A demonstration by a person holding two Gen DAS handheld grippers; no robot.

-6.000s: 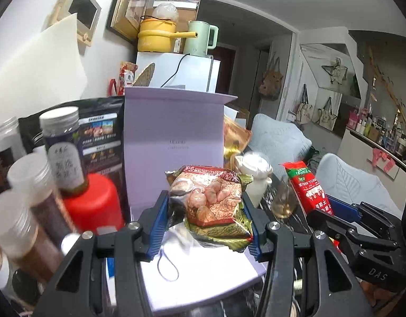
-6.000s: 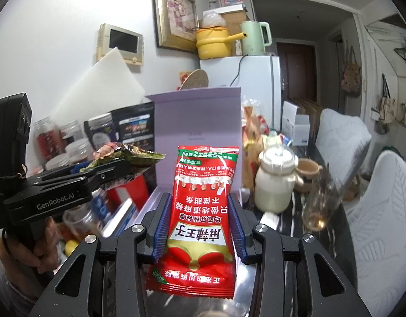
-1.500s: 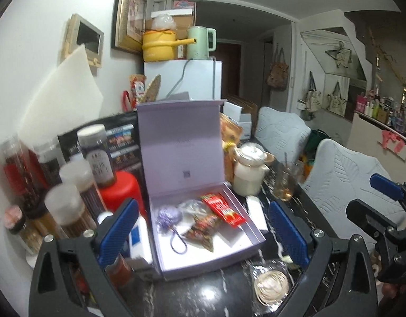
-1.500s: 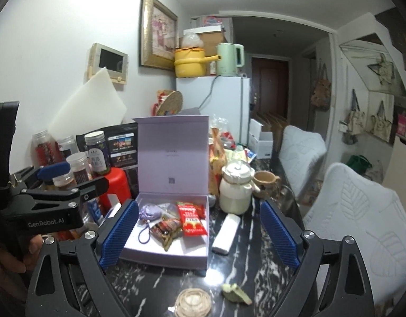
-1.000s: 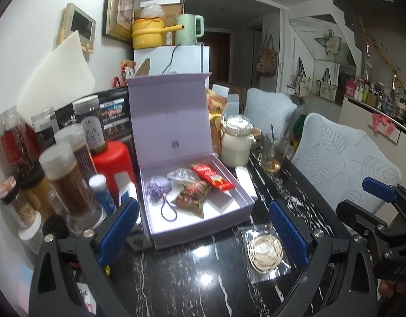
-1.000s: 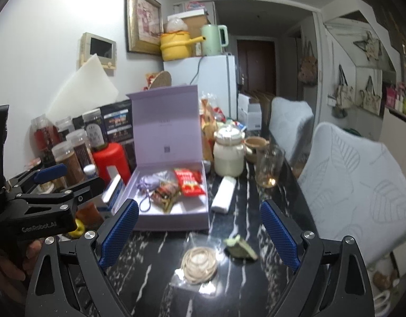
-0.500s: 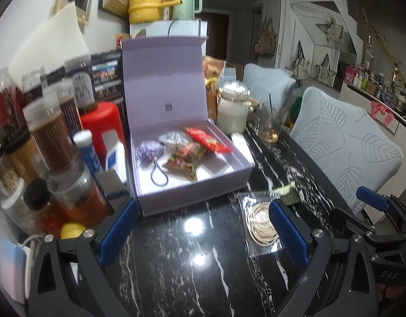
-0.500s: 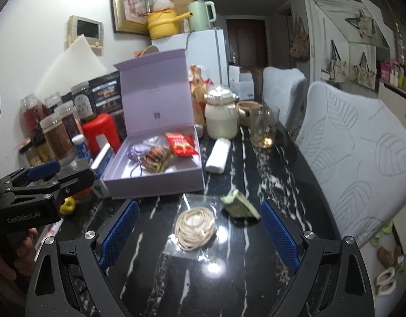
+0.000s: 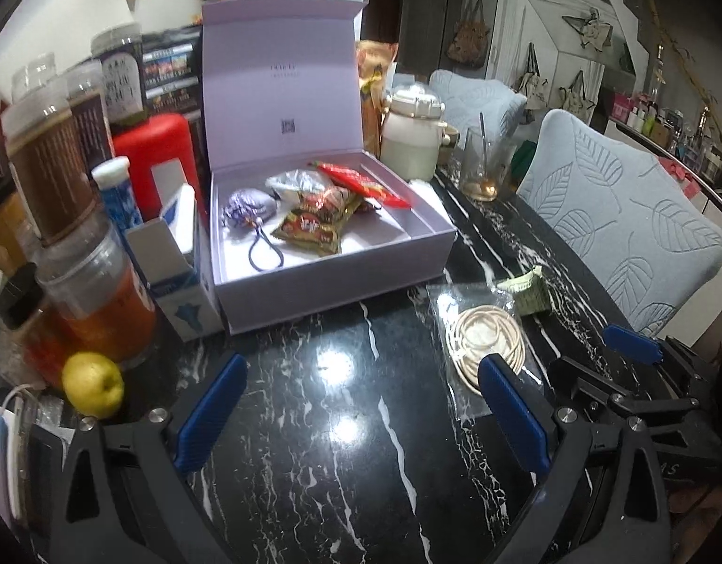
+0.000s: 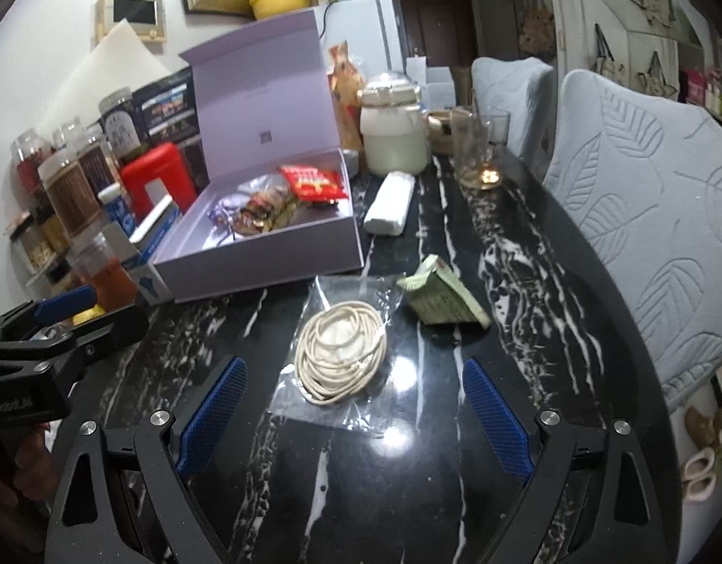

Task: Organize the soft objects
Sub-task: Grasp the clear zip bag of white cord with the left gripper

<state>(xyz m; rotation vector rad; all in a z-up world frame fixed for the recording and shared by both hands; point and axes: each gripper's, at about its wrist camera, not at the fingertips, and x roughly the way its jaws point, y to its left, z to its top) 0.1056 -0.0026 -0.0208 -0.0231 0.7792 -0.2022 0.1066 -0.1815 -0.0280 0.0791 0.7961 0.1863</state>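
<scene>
The left gripper [image 9: 361, 416] has its blue-padded fingers [image 9: 210, 411] spread wide over bare black marble tabletop [image 9: 342, 470], nothing between them. The right gripper [image 10: 356, 411] is just as wide open, and between its fingers [image 10: 495, 418] lies a clear plastic bag holding a coil of cream-coloured elastic bands [image 10: 340, 352] — flat on the marble, not touched by either pad. Just beside that bag, on its far right corner, sits a small green folded paper packet [image 10: 438, 298].

Beyond them stands the lilac cardboard gift box [image 9: 342, 282] with its hinged lid upright. Inside it are the soft things: a purple drawstring pouch [image 9: 248, 204] with its dark cord looped toward the front, a brown-and-green snack packet [image 9: 316, 223] in the middle, a crinkled clear packet [image 9: 295, 183] behind it, and a red snack packet [image 9: 361, 181] lying across the back right.

To the box's left crowd a blue-and-white carton [image 9: 175, 272], a red canister [image 9: 156, 160], tall spice jars [image 9: 48, 174] and a yellow lemon [image 9: 93, 385] — all near the wall. To its right are a white ceramic pot [image 10: 394, 129], a white wrapped tissue pack [image 10: 391, 204] and a drinking glass [image 10: 474, 150].
</scene>
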